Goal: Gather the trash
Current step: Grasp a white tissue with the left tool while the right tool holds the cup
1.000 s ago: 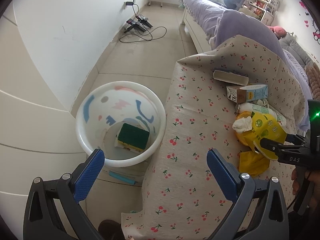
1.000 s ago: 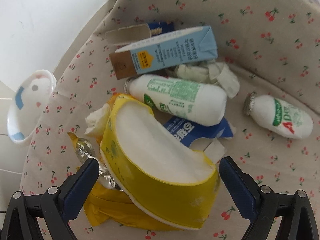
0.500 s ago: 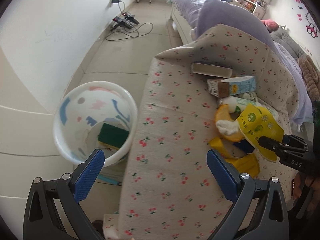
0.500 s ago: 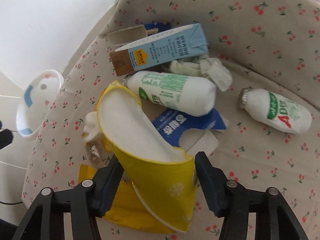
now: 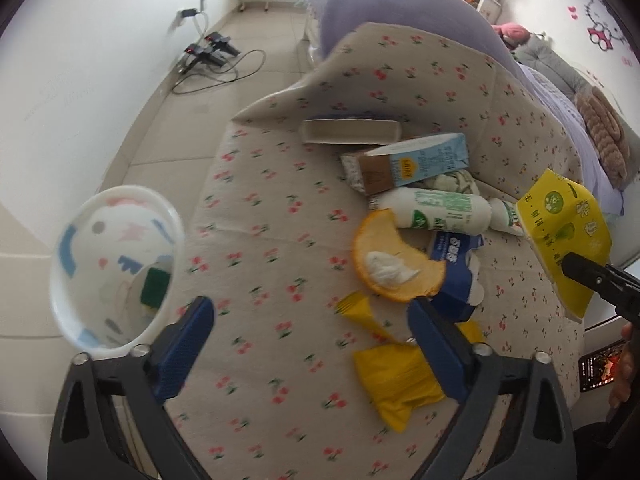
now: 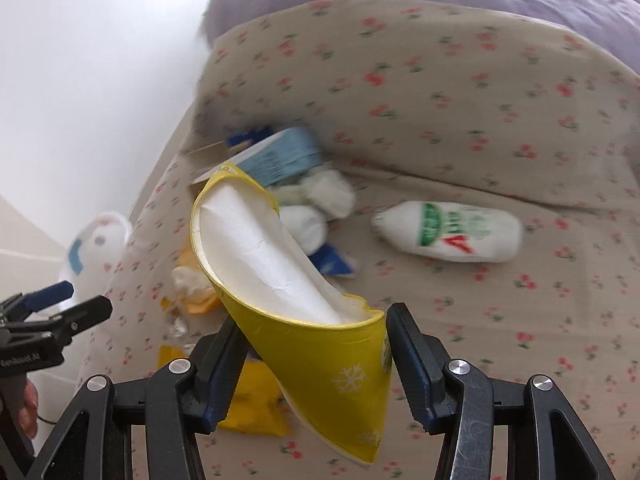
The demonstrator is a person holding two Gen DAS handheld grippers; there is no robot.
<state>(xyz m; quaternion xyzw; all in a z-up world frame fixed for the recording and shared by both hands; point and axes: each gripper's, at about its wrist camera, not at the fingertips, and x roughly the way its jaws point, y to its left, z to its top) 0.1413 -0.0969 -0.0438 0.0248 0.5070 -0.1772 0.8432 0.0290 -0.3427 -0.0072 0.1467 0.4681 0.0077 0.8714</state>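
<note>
My right gripper (image 6: pixel 314 354) is shut on a crushed yellow paper cup (image 6: pixel 296 280) and holds it lifted above the cherry-print cover (image 6: pixel 460 80); the cup also shows in the left wrist view (image 5: pixel 568 236). My left gripper (image 5: pixel 312 340) is open and empty over the cover, near a yellow wrapper (image 5: pixel 396 380). A white bin (image 5: pixel 116 272) stands on the floor at the left, with a green sponge (image 5: pixel 154 286) inside. The trash pile holds an orange peel with tissue (image 5: pixel 394 264), a blue milk carton (image 5: pixel 408 162), a white bottle (image 5: pixel 440 210) and a blue pack (image 5: pixel 452 256).
A second white bottle (image 6: pixel 448 232) lies apart on the cover. A flat cardboard box (image 5: pixel 350 132) lies behind the carton. Cables and chargers (image 5: pixel 208 56) lie on the tiled floor by the wall. A purple blanket (image 5: pixel 400 24) covers the bed behind. A phone (image 5: pixel 602 366) lies at right.
My right gripper closed on the yellow cup and lifted it off the pile, baring the orange peel. My left gripper moved right, from over the bin to over the cover.
</note>
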